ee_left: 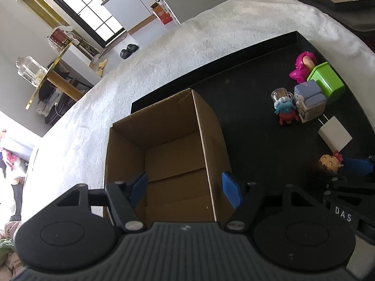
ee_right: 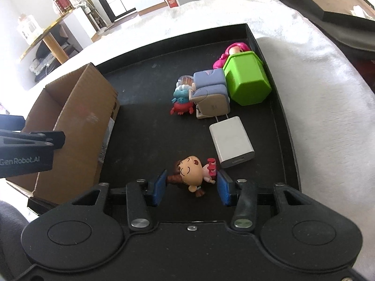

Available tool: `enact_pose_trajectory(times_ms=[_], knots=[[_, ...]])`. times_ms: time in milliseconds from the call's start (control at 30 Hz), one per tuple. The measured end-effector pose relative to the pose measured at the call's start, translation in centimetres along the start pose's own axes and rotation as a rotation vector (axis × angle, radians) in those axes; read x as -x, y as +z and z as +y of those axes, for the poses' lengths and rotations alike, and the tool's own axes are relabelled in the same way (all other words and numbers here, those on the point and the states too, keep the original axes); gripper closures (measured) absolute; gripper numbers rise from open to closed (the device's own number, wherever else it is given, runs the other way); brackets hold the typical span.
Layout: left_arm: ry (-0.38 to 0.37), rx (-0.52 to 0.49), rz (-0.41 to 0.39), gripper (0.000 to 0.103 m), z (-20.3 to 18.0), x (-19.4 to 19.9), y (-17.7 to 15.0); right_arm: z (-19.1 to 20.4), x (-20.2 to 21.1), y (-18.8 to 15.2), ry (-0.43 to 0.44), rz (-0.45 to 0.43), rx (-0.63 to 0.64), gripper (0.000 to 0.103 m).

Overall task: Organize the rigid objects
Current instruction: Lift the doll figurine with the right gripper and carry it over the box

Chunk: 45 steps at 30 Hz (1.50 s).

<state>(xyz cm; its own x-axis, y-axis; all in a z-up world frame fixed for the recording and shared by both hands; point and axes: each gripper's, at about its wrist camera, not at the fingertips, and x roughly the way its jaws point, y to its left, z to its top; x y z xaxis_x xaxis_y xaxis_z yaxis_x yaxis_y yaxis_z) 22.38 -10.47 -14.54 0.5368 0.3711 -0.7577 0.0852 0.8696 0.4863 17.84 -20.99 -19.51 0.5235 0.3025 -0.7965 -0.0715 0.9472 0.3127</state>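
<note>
Right wrist: right gripper (ee_right: 191,187) — spread, straddling doll (ee_right: 191,172); left gripper (ee_left: 185,187) spread above box (ee_left: 164,140).

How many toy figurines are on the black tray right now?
3, maybe more hidden: brown-haired doll figurine between the right gripper's open fingers, blue-and-red monster figurine mid-tray, pink-haired doll figurine behind the green plastic box.

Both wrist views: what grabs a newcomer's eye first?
The open cardboard box at the black tray's left end, nothing visible inside, with the left tongs open above it. Then the bright green container on its side at the far right, amid small toys. Nearest, the right tongs straddle a smiling girl figurine, not closed on it.
</note>
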Motion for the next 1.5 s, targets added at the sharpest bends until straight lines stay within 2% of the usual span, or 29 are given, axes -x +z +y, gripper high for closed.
enact_pose_trajectory(times_ms=[133,500,967,1500], knots=[[-0.015,0.016,-0.001,0.036,0.3,0.6,-0.4,-0.4,0.7,0.4,0.051,0.007,-0.049,0.060],[-0.046,0.131,-0.011,0.038,3.4,2.5,-1.9,0.9,3.7,1.5,0.007,-0.048,0.000,0.060],[-0.049,0.259,-0.044,0.038,8.7,3.6,-4.2,5.9,6.7,2.5,-0.001,-0.080,0.105,0.060],[-0.093,0.372,-0.049,0.038,14.4,2.6,-6.3,12.2,7.0,4.5,-0.044,-0.108,0.225,0.059]])
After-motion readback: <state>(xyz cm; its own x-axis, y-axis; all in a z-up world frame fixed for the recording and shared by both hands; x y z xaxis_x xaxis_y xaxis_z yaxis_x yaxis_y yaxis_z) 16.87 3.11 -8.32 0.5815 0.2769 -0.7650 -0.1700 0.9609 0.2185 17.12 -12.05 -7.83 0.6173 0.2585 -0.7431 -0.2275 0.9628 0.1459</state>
